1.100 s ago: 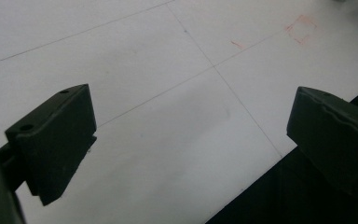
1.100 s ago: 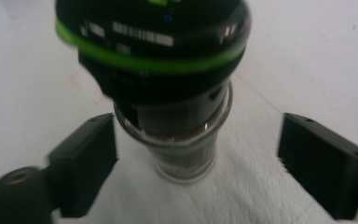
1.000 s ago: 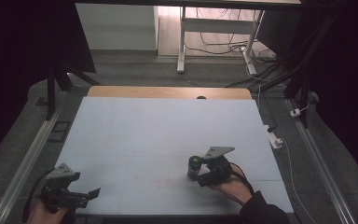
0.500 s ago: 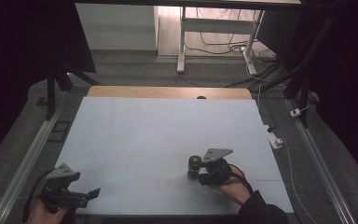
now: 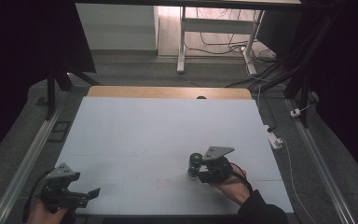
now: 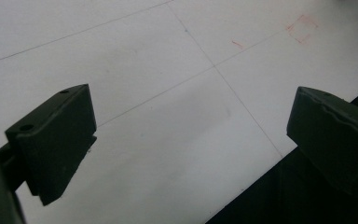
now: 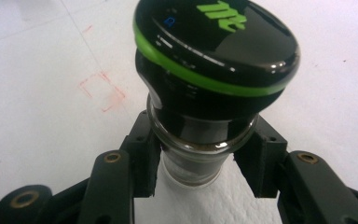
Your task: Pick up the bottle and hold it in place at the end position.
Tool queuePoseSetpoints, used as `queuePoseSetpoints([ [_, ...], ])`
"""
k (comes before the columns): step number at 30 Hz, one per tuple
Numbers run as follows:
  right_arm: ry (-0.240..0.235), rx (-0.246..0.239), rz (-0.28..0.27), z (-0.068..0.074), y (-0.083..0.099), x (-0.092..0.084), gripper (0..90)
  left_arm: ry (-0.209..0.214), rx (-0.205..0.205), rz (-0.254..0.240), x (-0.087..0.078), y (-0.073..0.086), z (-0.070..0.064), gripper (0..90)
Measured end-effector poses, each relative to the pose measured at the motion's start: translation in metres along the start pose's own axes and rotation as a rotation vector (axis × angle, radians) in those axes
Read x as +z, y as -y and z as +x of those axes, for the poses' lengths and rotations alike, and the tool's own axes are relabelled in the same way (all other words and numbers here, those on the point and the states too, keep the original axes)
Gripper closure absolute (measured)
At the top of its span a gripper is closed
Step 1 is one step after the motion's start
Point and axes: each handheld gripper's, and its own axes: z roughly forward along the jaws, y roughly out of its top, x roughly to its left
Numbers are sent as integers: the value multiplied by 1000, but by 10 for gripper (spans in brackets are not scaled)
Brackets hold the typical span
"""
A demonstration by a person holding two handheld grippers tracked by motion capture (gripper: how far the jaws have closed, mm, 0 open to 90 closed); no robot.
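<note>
Dim room, cables snaking over the floor at the far end, and a big pale matte tabletop (image 5: pixel 135 140) with faint pencil lines and a few red scribbles on it. Near the right front sits the thing being worked on: a small jar (image 7: pixel 205 93) with a clear glass body and a fat glossy black cap with a bright green ring and green lettering on top. In the high view it's the dark little cylinder (image 5: pixel 195 164) right at the tip of the right gripper (image 5: pixel 200 173).

The right gripper's (image 7: pixel 200 163) jaws have just been closing and now pinch the glass neck just under the cap, one pad on each side. Smart spot imo: the cap overhangs like a lip, so the jar can't easily slide down through the pads. Glass is stiff but slick and would crack if dropped or squeezed hard; the polished cap looks even more slippery. It seems light, maybe a bit top-heavy with that big cap. There's what looks like a white tissue under it.

The left gripper (image 5: pixel 70 196), at the near left edge, has its jaws spread wide over bare tabletop, nothing between them.
</note>
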Motion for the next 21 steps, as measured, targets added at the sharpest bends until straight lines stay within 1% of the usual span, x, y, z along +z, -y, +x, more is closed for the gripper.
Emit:
queuePoseSetpoints([
  [5,-7,18,-8,-4,-5,-2,528,1,-2,0,0,0,0,25],
  [7,-4,15,-14,-5,-8,-2,528,2,-3,0,0,0,0,25],
  [13,-8,52,-36,-11,-19,0,529,2,-5,0,0,0,1,25],
  [21,2,66,-48,-19,-31,3,529,1,-5,1,0,0,1,25],
])
